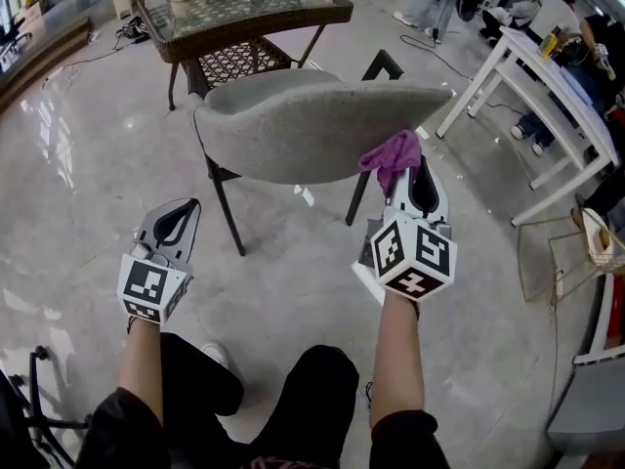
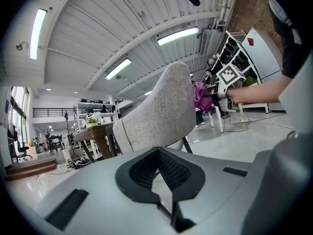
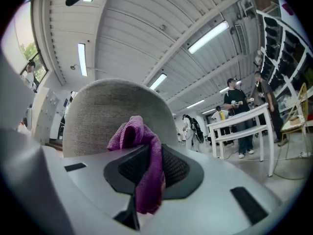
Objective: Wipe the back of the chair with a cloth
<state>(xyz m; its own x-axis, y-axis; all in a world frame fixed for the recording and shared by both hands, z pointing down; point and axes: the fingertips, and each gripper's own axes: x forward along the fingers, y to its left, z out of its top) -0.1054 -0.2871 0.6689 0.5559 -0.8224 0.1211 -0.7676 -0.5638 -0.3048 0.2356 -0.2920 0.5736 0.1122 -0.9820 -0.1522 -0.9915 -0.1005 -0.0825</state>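
The chair [image 1: 312, 130] is standing before me, a table [image 1: 244, 8] behind it, a bench [image 1: 527, 86] off right. My right gripper [image 1: 405, 176] is holding the cloth [image 1: 393, 156] at the chair back's right end; my left gripper [image 1: 179, 215] is hanging apart, lower left.

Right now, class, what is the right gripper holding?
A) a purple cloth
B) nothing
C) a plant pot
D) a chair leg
A: the right gripper has its jaws shut on the purple cloth, in front of the grey chair back.
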